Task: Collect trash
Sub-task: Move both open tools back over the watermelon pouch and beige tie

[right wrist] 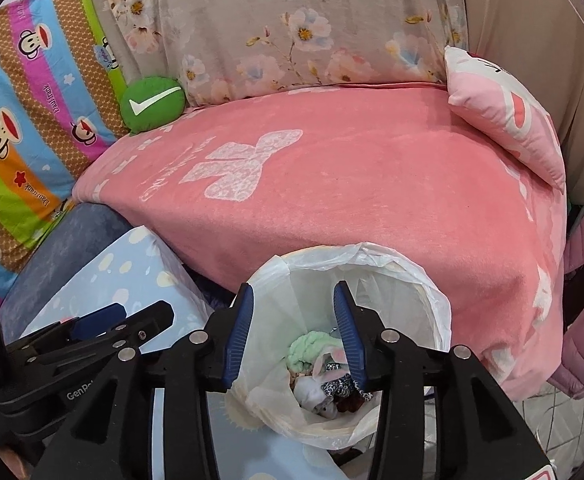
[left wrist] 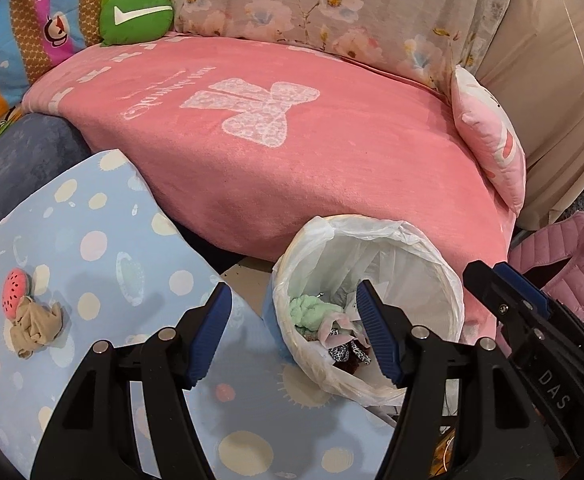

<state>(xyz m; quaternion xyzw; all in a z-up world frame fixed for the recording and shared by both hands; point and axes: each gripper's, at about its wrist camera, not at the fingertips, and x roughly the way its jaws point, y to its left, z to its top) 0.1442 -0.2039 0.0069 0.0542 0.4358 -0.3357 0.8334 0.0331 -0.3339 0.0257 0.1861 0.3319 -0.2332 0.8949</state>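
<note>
- Pink blanket [left wrist: 292, 152] with a white bow print covers the sofa seat that fills the background, with a floral cushion [right wrist: 292, 32] propped behind it.
- On the seat lie a green round pillow [left wrist: 135, 16] at the far left corner and a pink pillow [right wrist: 508, 116] at the right end.
- Below the sofa edge stands the trash bin [right wrist: 432, 304], lined with a white plastic bag; inside it sit a pale green wad [right wrist: 308, 350], spotted scraps and crumpled white paper.
- The right claw [right wrist: 294, 336] hangs just above the bin's mouth, its blue pads spread with nothing between them.
- The left claw [left wrist: 292, 336] is also spread and empty, over the bin's near rim and the edge of the table [left wrist: 103, 240] (covered in a blue dotted cloth).
- On that cloth, well left of the bin, a crumpled beige rag [left wrist: 35, 324] touches a watermelon-patterned piece [left wrist: 15, 292].
- A pink quilted jacket [left wrist: 572, 264] is heaped to the right of the bin.
</note>
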